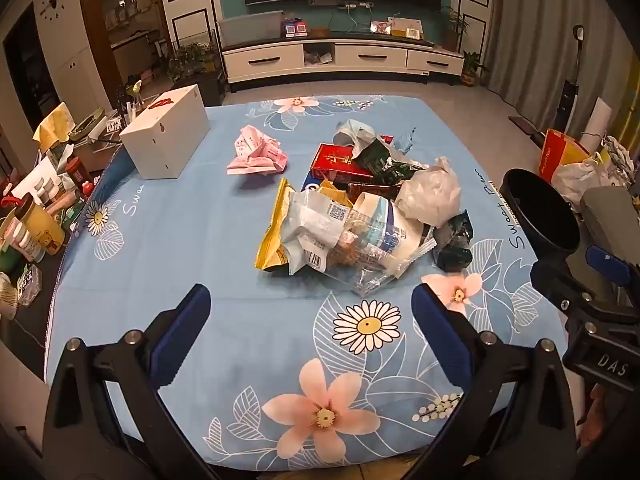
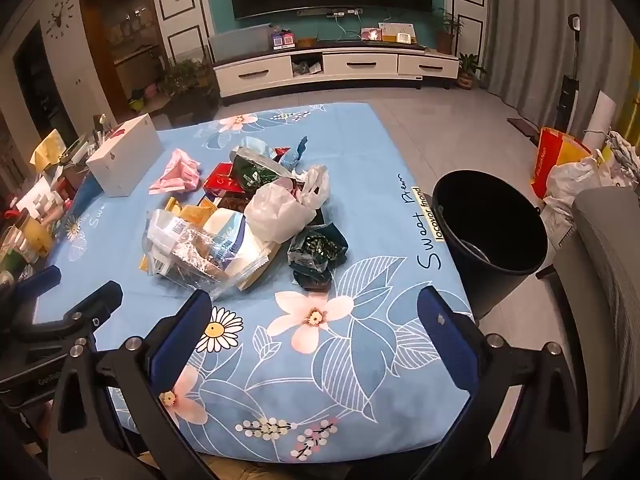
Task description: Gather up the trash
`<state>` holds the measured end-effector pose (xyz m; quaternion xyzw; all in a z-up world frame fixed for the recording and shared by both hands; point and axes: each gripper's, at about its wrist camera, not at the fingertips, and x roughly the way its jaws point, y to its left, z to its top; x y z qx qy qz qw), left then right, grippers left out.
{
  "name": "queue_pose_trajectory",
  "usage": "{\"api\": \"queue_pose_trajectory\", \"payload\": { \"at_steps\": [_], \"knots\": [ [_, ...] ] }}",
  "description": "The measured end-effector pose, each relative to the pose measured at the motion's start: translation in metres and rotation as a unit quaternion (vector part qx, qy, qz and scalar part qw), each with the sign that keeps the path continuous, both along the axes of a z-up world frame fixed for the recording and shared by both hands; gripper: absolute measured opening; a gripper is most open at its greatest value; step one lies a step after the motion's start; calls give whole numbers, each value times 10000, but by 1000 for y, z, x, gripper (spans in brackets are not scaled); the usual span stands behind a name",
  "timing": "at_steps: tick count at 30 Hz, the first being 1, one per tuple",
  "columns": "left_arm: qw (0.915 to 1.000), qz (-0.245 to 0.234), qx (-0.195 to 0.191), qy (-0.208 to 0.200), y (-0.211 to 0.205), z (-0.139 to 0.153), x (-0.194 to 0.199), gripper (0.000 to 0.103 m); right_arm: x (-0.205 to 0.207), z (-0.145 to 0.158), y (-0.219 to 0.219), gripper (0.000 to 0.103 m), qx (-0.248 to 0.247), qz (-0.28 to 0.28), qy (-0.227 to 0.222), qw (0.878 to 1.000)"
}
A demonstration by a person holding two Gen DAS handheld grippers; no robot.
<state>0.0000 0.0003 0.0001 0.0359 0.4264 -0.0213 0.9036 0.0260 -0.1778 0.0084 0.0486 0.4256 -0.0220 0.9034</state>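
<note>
A heap of trash (image 1: pixel 360 216) (image 2: pixel 244 220) lies mid-table on the blue flowered cloth (image 1: pixel 200 240) (image 2: pixel 360 160): wrappers, a red box (image 1: pixel 338 162), a white plastic bag (image 1: pixel 430 196) (image 2: pixel 280 210), a dark green wrapper (image 2: pixel 318 250). A crumpled pink wrapper (image 1: pixel 258 154) (image 2: pixel 178 174) lies apart to the left. A black bucket (image 2: pixel 490 224) (image 1: pixel 538 216) stands off the table's right edge. My left gripper (image 1: pixel 310 312) hovers open over the near cloth, short of the heap. My right gripper (image 2: pixel 314 320) is also open and empty, nearer the bucket.
A white box (image 1: pixel 166 138) (image 2: pixel 124 158) sits on the table's far left. Bottles and jars (image 1: pixel 36 224) crowd a dark side surface at left. A grey chair (image 2: pixel 604 260) and shopping bags (image 2: pixel 568 168) stand right of the bucket. A TV cabinet (image 1: pixel 344 58) lines the far wall.
</note>
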Motion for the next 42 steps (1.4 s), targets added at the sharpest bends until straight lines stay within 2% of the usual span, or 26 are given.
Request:
{"api": "queue_pose_trajectory", "payload": {
  "at_steps": [42],
  "knots": [
    [9988,-480,-14,-97,-25,5,0,100,-8,2,-18,100,1,-255,-38,9997]
  ]
}}
